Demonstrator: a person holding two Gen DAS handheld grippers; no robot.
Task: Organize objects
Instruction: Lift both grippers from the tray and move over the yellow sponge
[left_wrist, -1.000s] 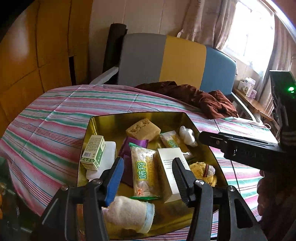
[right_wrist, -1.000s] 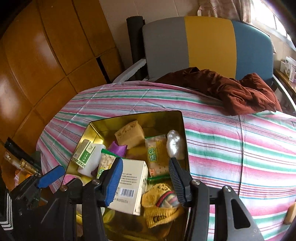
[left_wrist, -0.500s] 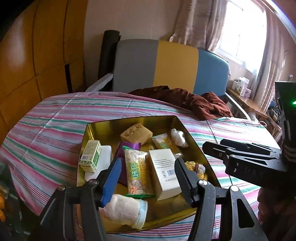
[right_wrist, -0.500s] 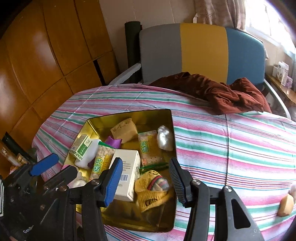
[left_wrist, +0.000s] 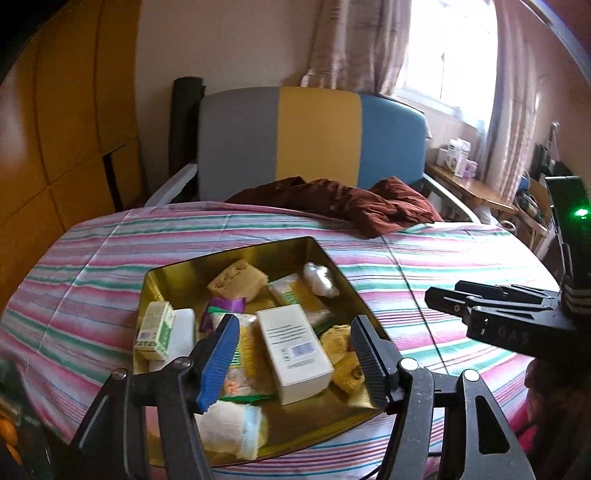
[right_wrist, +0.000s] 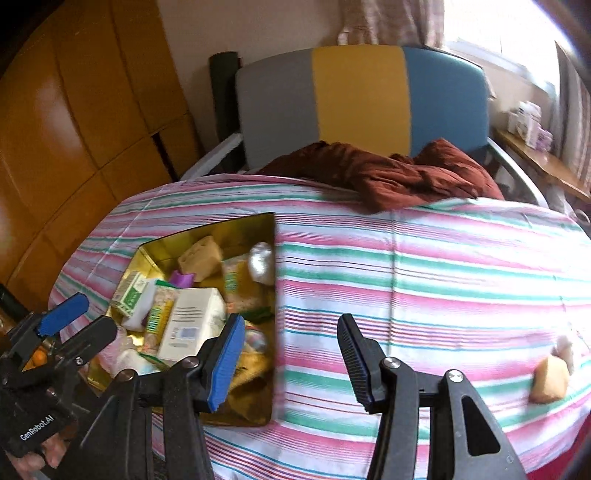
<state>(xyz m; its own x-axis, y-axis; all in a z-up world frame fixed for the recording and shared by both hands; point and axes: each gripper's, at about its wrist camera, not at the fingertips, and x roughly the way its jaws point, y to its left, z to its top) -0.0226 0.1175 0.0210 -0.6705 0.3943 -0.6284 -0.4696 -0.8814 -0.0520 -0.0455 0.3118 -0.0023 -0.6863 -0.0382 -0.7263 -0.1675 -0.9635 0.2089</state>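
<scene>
A gold tin tray (left_wrist: 164, 271) sits on the striped table and holds several items: a white box (left_wrist: 293, 350), a green carton (left_wrist: 155, 328), a tan sponge block (left_wrist: 238, 278), snack packets and a white sock (left_wrist: 231, 430). My left gripper (left_wrist: 291, 360) is open and empty above the tray's near end. My right gripper (right_wrist: 290, 363) is open and empty over the striped cloth just right of the tray (right_wrist: 271, 229). A tan block (right_wrist: 548, 378) lies loose at the table's right edge, with a small pale item beside it.
A dark red cloth (left_wrist: 343, 201) lies bunched at the table's far edge. A grey, yellow and blue chair back (left_wrist: 314, 136) stands behind it. Wooden panels fill the left. A shelf with small boxes (left_wrist: 456, 157) is by the window.
Both grippers have pulled back and risen. The right gripper has swung right, off the tray and over the bare cloth. The loose tan block has come into its view.
</scene>
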